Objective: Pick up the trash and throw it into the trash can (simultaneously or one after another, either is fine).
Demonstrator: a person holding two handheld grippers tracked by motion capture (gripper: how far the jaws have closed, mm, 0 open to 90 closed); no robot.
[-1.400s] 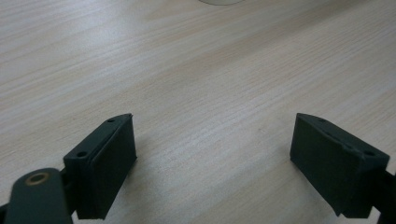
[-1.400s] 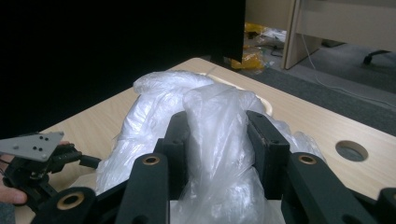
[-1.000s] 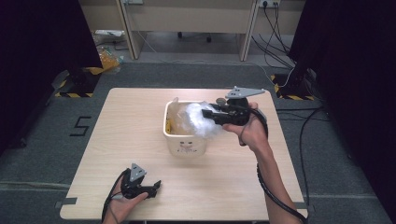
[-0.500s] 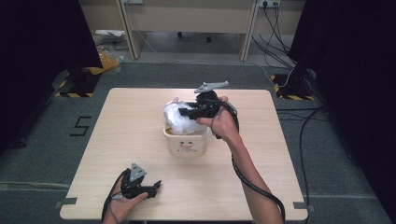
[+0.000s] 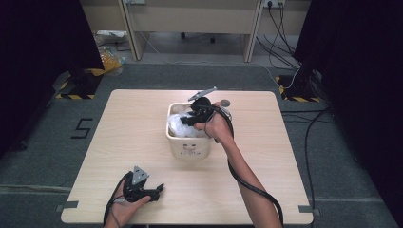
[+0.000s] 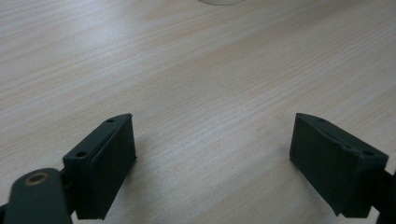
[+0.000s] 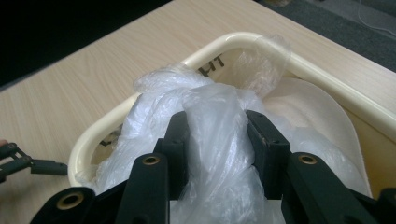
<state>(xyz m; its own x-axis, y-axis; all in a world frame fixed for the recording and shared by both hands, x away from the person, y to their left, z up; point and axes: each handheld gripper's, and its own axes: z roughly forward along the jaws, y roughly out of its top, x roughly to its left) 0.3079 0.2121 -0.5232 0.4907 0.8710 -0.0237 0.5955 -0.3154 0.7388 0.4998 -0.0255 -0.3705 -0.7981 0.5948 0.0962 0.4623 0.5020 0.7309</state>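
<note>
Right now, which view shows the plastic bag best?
The right gripper view: the plastic bag fills the middle, bunched between the right gripper. The high view shows it small inside the bin. The left gripper view shows table.

Clear white plastic bag (image 7: 219, 135), cream bin (image 5: 189, 145), pale woodgrain table (image 5: 133, 123), black jaws

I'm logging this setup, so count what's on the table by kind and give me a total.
Cream plastic bin: 1
Clear plastic bag, bunched in the bin and clamped by the right gripper: 1
Handheld grippers: 2, the right one plus the left gripper, jaws apart over bare wood
Total: 4
</note>
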